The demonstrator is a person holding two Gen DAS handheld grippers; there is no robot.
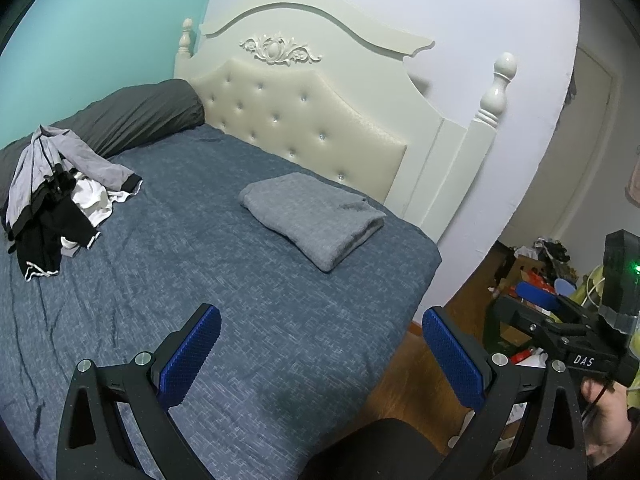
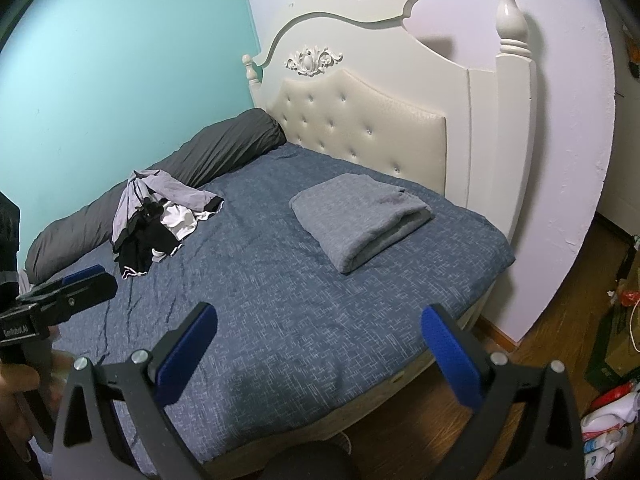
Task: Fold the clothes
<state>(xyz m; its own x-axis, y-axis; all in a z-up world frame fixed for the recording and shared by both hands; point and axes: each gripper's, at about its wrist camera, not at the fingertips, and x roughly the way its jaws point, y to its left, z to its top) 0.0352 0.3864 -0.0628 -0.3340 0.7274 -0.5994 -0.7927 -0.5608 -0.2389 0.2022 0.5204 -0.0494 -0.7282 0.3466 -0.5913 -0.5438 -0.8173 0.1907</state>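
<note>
A folded grey garment [image 1: 316, 216] [image 2: 360, 218] lies on the blue bedspread [image 1: 224, 280] [image 2: 304, 300] near the headboard. A loose pile of grey, black and white clothes [image 1: 60, 200] [image 2: 156, 216] sits on the bed's left side. My left gripper [image 1: 320, 340] hangs open above the near part of the bed with nothing between its blue pads. My right gripper [image 2: 318, 340] is open too and holds nothing, over the bed's near right corner. Each gripper shows at the edge of the other's view, the right gripper [image 1: 560, 312] and the left gripper [image 2: 68, 292].
A dark grey bolster pillow [image 1: 136, 116] [image 2: 168, 184] lies along the teal wall. The cream tufted headboard [image 1: 304, 120] [image 2: 360, 120] stands behind the bed. Wooden floor [image 2: 540, 344] with boxes and clutter [image 1: 536, 264] [image 2: 612, 360] lies to the right of the bed.
</note>
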